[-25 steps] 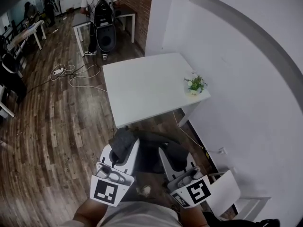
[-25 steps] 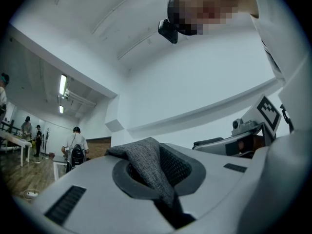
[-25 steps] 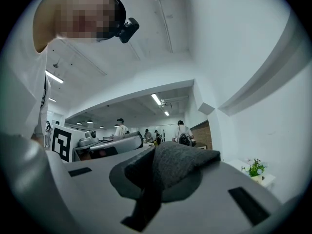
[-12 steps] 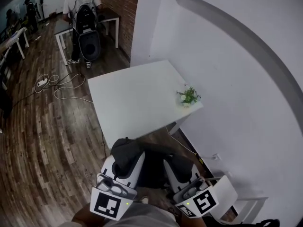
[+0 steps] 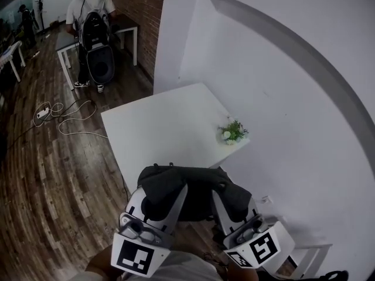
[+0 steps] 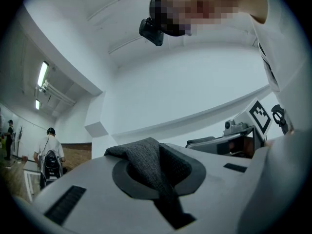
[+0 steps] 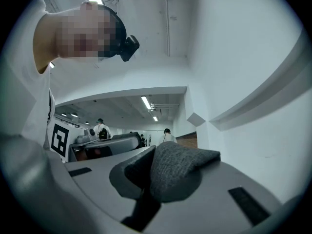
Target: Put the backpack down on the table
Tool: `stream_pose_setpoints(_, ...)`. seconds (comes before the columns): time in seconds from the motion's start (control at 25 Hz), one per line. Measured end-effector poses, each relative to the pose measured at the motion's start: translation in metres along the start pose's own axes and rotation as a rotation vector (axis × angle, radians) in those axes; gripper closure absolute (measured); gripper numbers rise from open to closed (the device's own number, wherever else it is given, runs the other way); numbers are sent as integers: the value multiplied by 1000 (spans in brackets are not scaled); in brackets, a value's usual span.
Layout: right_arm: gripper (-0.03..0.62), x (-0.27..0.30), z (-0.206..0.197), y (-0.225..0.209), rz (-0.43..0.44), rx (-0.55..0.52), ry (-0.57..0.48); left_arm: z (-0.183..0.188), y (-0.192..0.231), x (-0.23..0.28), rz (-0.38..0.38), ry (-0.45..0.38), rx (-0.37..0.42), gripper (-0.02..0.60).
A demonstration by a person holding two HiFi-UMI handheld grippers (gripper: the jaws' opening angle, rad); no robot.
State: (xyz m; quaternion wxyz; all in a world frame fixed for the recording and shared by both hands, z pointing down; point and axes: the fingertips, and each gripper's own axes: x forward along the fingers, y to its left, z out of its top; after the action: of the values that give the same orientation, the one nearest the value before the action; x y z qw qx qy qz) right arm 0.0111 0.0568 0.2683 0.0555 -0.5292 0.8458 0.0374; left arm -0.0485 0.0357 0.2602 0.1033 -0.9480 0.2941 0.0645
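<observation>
A dark grey backpack (image 5: 193,189) hangs between my two grippers, just over the near edge of the white table (image 5: 158,130). My left gripper (image 5: 159,187) is shut on a fold of its grey fabric (image 6: 148,165) at the left side. My right gripper (image 5: 229,195) is shut on another fold of the fabric (image 7: 178,172) at the right side. Both grippers point slightly upward. The bag's lower part is hidden behind the grippers.
A small potted plant (image 5: 232,132) stands at the table's right edge by the white wall (image 5: 281,98). A person (image 5: 91,22) with a backpack stands at a far table. Cables (image 5: 61,110) lie on the wooden floor to the left. A white chair (image 5: 296,247) is at lower right.
Both grippers have carried the backpack forward and a little upward, from over the floor in front of the table to its near edge.
</observation>
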Motion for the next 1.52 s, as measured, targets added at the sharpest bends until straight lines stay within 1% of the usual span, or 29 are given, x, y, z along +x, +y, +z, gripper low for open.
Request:
stream_pose_setpoints(0.12, 545, 16, 15, -8, -17, -42, -12, 11, 11, 8, -25, -25, 11, 538)
stream_pose_setpoints(0.24, 545, 31, 25, -14, -10, -73, -22, 18, 24, 17, -23, -30, 28, 538)
stream_pose_setpoints(0.52, 545, 59, 34, -38, 52, -56, -58, 23, 52, 51, 26, -41, 76, 538)
stream_pose_setpoints(0.64, 545, 73, 39, -44, 90, -55, -69, 26, 67, 63, 63, -37, 86, 538)
stream_pose_setpoints(0.72, 545, 82, 37, -51, 109, -52, -71, 24, 76, 71, 91, -34, 91, 538)
stream_pose_setpoints(0.8, 545, 92, 34, -58, 116, -45, -66, 21, 85, 78, 113, -37, 79, 538)
stream_pose_setpoints(0.96, 545, 118, 33, -75, 122, -62, -66, 16, 104, 93, 131, -30, 97, 538)
stream_pose_setpoints(1.16, 545, 151, 28, -94, 154, -77, -69, 3, 134, 115, 172, -21, 68, 538)
stream_pose_setpoints(1.36, 545, 176, 20, -120, 159, -62, -69, -7, 152, 139, 179, -23, 60, 538)
stream_pose_setpoints(1.52, 545, 191, 16, -138, 161, -77, -76, -13, 164, 157, 200, -32, 64, 538)
